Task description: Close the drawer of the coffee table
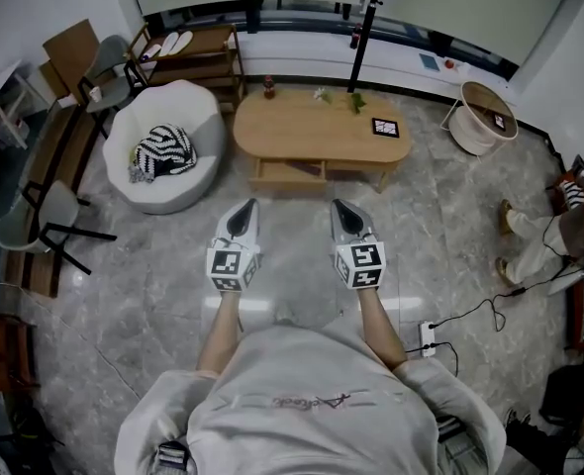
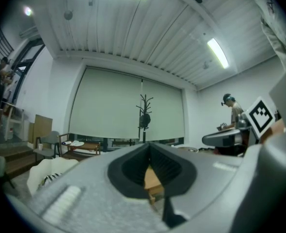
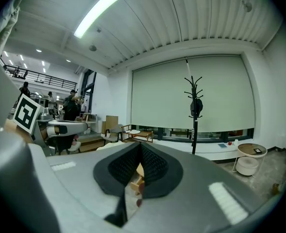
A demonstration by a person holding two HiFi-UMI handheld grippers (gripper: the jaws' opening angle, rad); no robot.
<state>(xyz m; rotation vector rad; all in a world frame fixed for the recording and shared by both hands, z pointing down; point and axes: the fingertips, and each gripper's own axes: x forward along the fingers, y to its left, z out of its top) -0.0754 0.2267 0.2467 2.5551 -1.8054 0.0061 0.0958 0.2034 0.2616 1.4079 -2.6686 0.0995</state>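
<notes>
Pale-wood shallow drawer stands pulled out of the front of the oval light-wood low counter, left of centre, not yet pushed home. We hold the left grey tongs and right grey tongs side by side over the grey stone floor, well apart from the counter. Both are clenched on nothing. Our judgement: a ready stance, since closed tips aimed at the drawer front suit a push.

Right gripper, jaws together

drawer in coffee table front, armchair left, basket right
</notes>
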